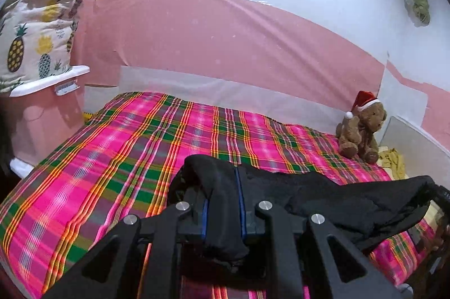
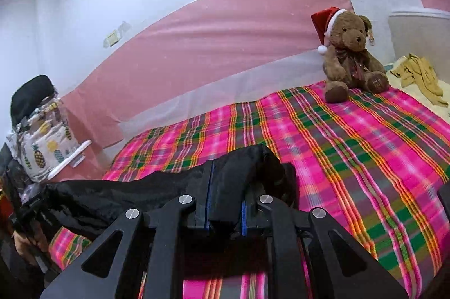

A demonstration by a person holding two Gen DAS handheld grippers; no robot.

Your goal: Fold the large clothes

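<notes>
A large black garment [image 1: 337, 197] hangs stretched between my two grippers above the pink plaid bedspread [image 1: 112, 147]. My left gripper [image 1: 223, 203] is shut on one bunched edge of it, which drapes over the fingers. In the right wrist view my right gripper [image 2: 225, 203] is shut on the other edge of the black garment [image 2: 126, 195], and the cloth runs off to the left toward the other gripper [image 2: 28, 203]. The pink plaid bedspread [image 2: 351, 144] lies flat below.
A brown teddy bear in a Santa hat [image 1: 361, 130] [image 2: 351, 57] sits at the far right of the bed by the pink wall. A pineapple-print pillow [image 1: 33, 37] stands on a white shelf at left. Yellow cloth [image 2: 419, 77] lies beyond the bear.
</notes>
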